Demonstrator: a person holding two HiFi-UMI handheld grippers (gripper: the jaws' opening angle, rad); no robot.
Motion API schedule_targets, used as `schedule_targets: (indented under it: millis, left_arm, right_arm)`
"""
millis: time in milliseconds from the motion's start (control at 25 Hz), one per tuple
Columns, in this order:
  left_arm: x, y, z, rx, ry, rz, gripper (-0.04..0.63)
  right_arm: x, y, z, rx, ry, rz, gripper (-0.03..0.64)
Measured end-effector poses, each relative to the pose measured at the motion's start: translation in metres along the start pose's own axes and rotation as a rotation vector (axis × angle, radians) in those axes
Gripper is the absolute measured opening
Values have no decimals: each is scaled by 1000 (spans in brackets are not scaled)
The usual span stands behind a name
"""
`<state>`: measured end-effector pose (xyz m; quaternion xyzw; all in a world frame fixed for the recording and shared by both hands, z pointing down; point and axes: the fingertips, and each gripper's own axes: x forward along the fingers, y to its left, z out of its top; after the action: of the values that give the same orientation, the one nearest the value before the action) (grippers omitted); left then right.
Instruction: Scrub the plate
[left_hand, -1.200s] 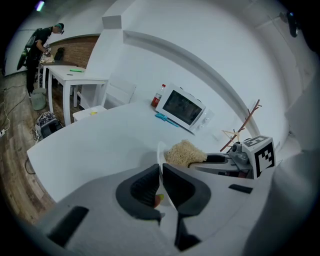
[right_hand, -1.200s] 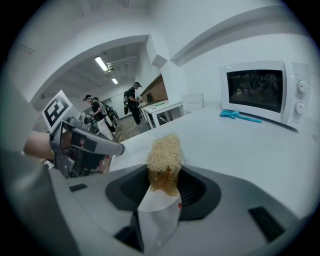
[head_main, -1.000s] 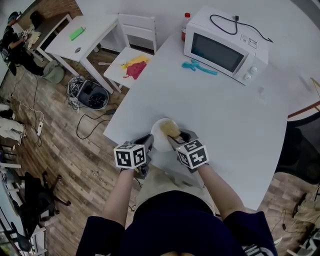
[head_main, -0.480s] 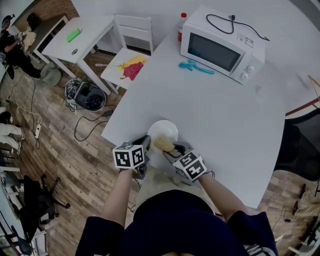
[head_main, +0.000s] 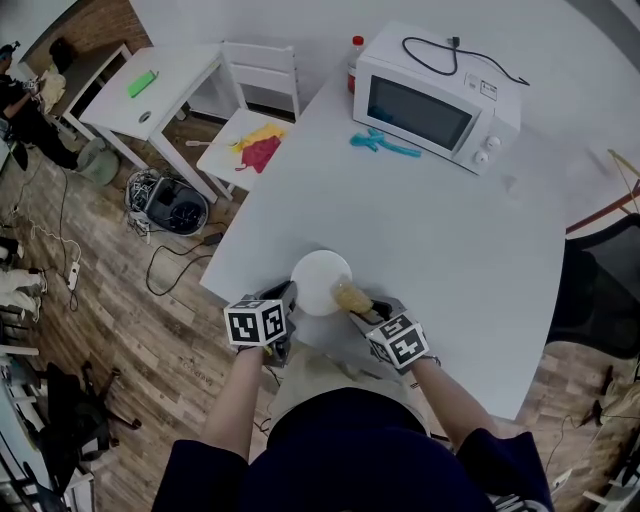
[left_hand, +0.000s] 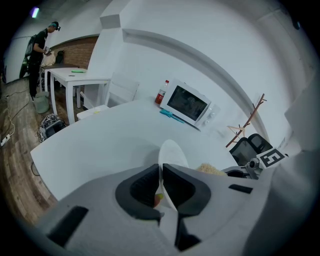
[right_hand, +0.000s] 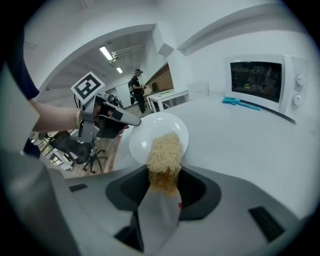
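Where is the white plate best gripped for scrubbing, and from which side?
Its thin rim at the near left, approached from the table edge, where the left gripper is shut on it. The plate lies flat, only the rim fits between jaws, and the scrubber needs the face.

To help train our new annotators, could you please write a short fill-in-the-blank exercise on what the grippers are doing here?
1. The left gripper is shut on the ____ of the white plate.
2. The right gripper, shut on a yellowish scrubber, presses it against the ____.
3. Farther back on the table, a turquoise tool lies in front of the ____.

Missing words: rim; plate; microwave.
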<state>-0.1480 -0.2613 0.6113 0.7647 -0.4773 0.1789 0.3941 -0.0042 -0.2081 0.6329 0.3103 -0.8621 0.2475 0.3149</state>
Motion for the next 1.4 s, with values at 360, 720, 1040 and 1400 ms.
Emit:
schedule_targets:
  millis: [360, 720, 1040, 1400]
  left_arm:
    - [5, 11, -10, -6, 21, 34, 31]
    - [24, 32, -24, -9, 75, 112, 34]
    - [31, 38, -24, 11, 79, 150, 37]
    - [1, 34, -26, -108, -38, 117, 146]
  right_arm:
    - [-7, 1, 4, 55, -51, -28, 166]
    - [-28, 16, 3, 142, -124, -29, 166]
    - [-39, 26, 4, 170, -157, -33, 166]
    - [-50, 42, 9, 143, -203, -40, 166]
